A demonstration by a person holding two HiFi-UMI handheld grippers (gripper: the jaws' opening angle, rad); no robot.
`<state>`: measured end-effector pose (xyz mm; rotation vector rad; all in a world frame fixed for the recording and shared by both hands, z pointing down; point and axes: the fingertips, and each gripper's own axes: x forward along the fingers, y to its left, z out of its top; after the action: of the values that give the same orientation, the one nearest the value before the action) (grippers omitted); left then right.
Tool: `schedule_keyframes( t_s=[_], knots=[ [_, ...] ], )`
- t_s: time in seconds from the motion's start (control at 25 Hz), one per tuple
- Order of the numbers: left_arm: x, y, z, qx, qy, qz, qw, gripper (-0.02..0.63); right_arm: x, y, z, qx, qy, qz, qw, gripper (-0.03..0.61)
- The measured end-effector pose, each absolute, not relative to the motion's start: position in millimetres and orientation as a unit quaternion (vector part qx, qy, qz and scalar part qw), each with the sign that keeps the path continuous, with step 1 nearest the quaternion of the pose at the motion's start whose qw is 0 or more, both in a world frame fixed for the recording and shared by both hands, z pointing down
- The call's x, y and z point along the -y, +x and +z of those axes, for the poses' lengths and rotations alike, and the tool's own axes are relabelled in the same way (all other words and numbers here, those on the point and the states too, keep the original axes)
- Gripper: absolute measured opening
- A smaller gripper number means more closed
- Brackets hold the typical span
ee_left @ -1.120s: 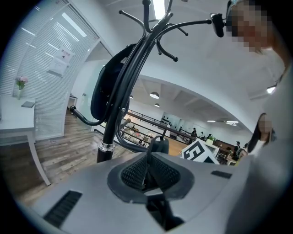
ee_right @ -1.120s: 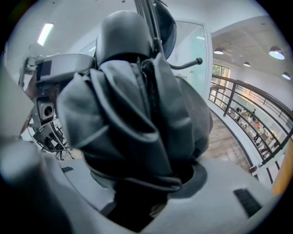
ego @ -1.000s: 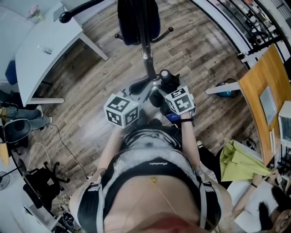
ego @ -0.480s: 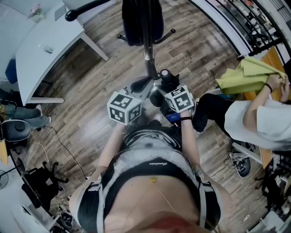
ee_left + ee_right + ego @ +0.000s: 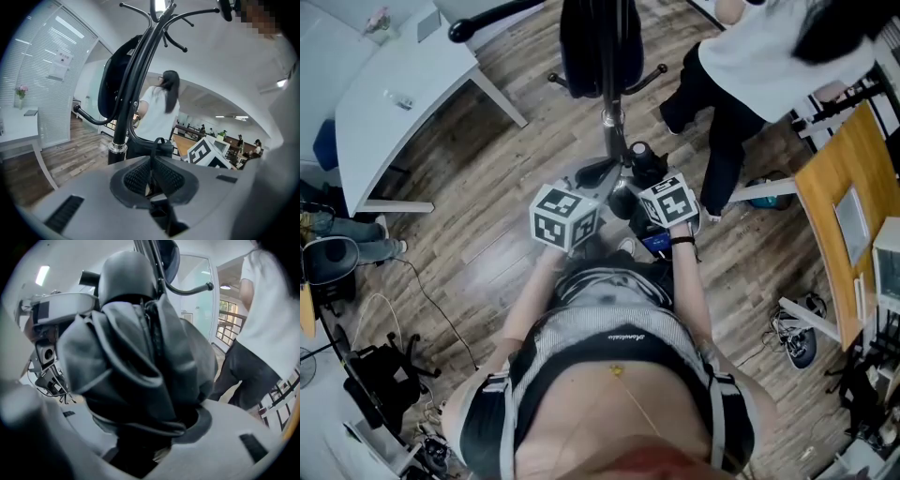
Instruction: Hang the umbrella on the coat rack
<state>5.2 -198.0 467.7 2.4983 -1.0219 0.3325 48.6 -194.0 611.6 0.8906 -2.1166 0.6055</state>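
A folded black umbrella (image 5: 140, 362) fills the right gripper view; my right gripper (image 5: 150, 427) is shut on its bunched fabric, the rounded handle (image 5: 126, 275) pointing away. From the head it shows as a dark bundle (image 5: 636, 169) beside the coat rack's pole (image 5: 607, 89). My left gripper (image 5: 151, 165) is shut on the umbrella's thin black strap (image 5: 156, 140), which loops up from between the jaws. The black coat rack (image 5: 133, 89) rises just beyond, its hooks (image 5: 180, 21) high overhead. A black bag (image 5: 112, 86) hangs on it.
A person in a white shirt and dark trousers (image 5: 741, 66) stands close behind the rack, to its right. A white table (image 5: 394, 103) stands at the left, a wooden desk (image 5: 830, 187) at the right. Cables and gear (image 5: 384, 366) lie lower left.
The other person has walked from the right side up to the far right of the rack, and the green cloth they carried is out of view. Both grippers have stayed nearly still.
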Motion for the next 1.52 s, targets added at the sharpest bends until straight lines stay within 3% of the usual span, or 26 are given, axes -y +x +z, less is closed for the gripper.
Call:
schedule_keyframes(
  t_s=[1.52],
  knots=[
    [251,-9,490,0.393,0.886,0.166,0.181,0.023,233,28,648,0.821,0.342,0.273,0.366,0.253]
  ],
)
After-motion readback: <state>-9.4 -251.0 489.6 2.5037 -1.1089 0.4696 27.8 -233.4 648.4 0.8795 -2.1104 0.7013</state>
